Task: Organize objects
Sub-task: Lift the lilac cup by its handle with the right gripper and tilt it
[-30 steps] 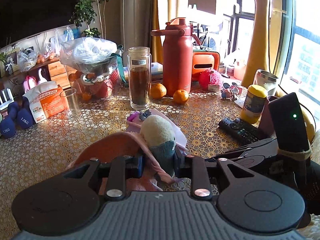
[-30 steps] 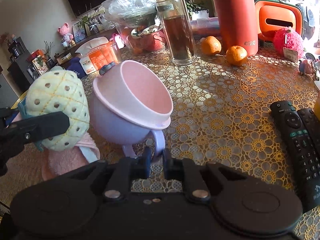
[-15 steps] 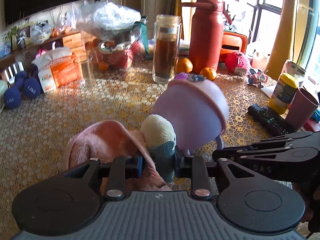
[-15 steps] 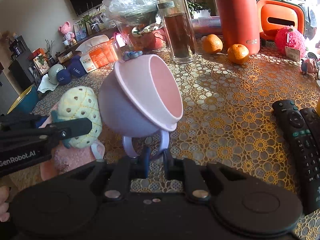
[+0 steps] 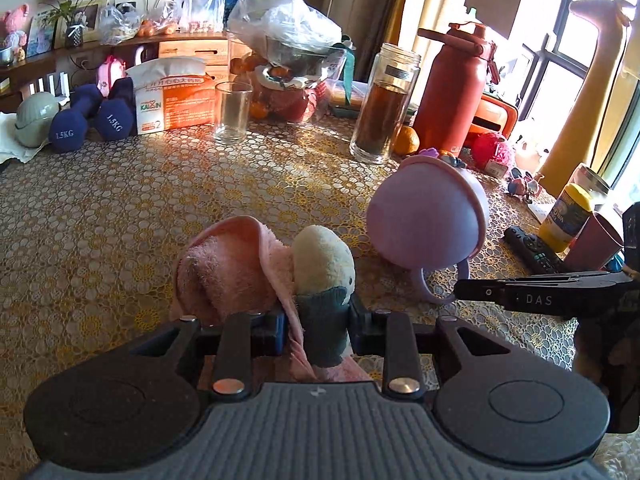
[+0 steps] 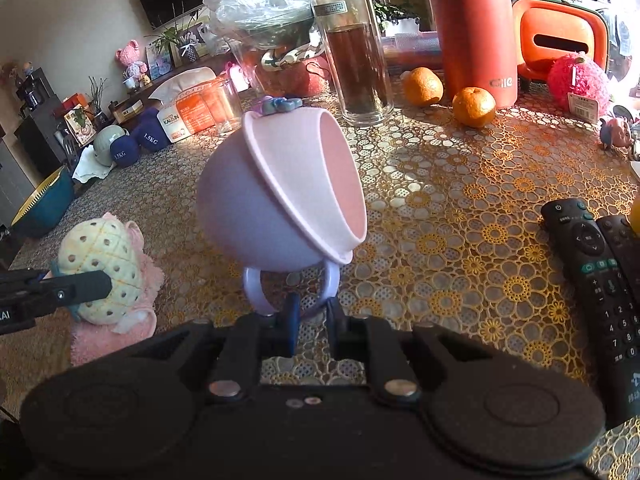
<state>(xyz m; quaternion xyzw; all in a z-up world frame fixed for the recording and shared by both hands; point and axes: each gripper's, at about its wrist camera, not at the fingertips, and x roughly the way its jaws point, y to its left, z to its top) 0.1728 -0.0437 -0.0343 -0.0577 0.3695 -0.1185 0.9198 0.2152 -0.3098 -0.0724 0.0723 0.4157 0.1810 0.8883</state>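
Observation:
My left gripper [image 5: 318,320] is shut on a plush pineapple toy [image 5: 324,264] with a cream body and teal base, together with a fold of a pink towel [image 5: 228,268] that lies on the table. The toy also shows in the right wrist view [image 6: 100,264]. My right gripper [image 6: 310,320] is shut on the ring handle of a lilac bowl [image 6: 256,208] with a pink colander insert [image 6: 320,184], held tilted on its side above the table. The bowl shows in the left wrist view [image 5: 424,224], right of the toy.
A tall glass jar [image 5: 382,104], red flask [image 5: 452,92], oranges [image 6: 474,106], empty glass [image 5: 232,112], dumbbells [image 5: 92,120] and tissue pack [image 5: 176,96] stand at the back. Remotes [image 6: 592,264] and a yellow-capped bottle [image 5: 568,216] lie at the right.
The left gripper has moved left and back with the toy and towel. The bowl, held by the right gripper, now sits farther right of the toy and is tilted more.

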